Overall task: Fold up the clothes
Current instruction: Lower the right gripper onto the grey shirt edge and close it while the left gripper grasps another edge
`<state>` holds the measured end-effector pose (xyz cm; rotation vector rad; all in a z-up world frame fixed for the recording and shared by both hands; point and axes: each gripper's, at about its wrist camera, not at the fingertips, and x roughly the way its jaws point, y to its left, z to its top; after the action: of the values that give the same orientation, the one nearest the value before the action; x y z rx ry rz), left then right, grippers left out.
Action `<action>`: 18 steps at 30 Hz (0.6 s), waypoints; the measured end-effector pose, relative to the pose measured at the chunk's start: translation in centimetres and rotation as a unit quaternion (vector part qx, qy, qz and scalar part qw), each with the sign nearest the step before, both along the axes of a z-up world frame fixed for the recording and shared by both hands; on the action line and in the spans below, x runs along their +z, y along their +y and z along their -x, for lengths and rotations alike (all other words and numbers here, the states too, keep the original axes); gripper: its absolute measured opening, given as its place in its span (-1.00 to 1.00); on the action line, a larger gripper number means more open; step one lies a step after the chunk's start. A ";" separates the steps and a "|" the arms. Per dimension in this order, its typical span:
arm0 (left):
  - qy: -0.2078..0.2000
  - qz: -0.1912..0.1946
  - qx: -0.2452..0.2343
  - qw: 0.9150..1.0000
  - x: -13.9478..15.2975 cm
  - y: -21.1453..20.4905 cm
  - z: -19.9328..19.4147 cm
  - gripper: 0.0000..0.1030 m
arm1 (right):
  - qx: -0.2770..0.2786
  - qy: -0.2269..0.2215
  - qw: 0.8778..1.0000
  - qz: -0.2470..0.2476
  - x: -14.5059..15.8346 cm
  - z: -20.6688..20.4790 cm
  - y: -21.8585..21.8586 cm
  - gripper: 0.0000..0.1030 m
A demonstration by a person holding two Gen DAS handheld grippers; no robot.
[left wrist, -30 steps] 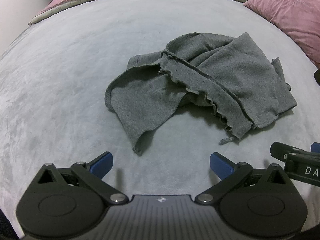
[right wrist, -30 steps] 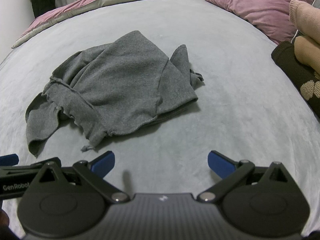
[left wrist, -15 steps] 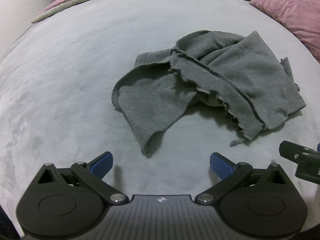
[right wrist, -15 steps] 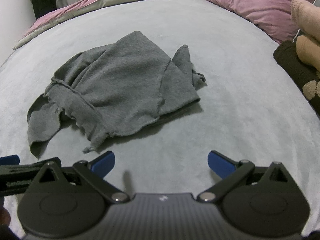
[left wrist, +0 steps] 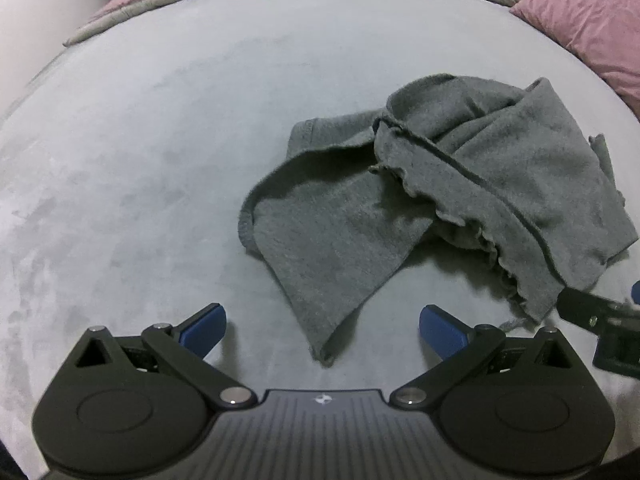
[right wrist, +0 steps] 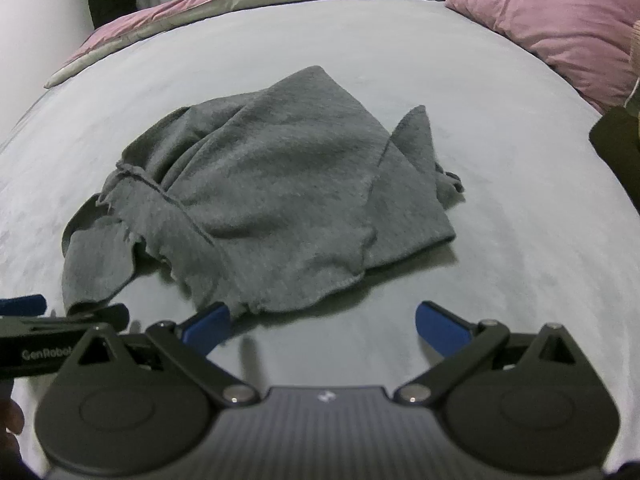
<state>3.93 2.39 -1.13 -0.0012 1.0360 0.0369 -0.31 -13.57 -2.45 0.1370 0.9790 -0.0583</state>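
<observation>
Bed with a soft gray cover fills the room view. Purple pillow sits at 1 o'clock. Crumpled gray shirt lies mid-bed. Left claw and right claw are both wide apart, holding nothing.

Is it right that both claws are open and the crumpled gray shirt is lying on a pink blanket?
Not quite. The gray shirt lies on a pale gray blanket; the right wrist view shows pink only on the pillow behind. The left claw and right claw are both open, as you said.
</observation>
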 end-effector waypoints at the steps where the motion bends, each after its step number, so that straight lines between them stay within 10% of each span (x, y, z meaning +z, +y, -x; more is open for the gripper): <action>1: -0.008 0.003 0.001 1.000 0.4 0.3 -0.1 1.00 | 0.002 -0.001 1.000 0.000 0.0 0.0 0.0 1.00; 8: -0.014 0.024 -0.008 1.000 2.2 1.9 -2.1 0.79 | 0.056 -0.022 0.998 -0.012 0.6 0.5 1.0 0.77; 18: -0.008 0.153 0.005 0.988 3.1 4.7 -4.4 0.51 | 0.144 -0.034 0.989 0.002 0.2 1.1 4.1 0.35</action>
<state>8.36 7.07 2.00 -0.2855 1.0175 -0.1137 -1.38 -9.48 -2.22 -0.0074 0.9228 0.2089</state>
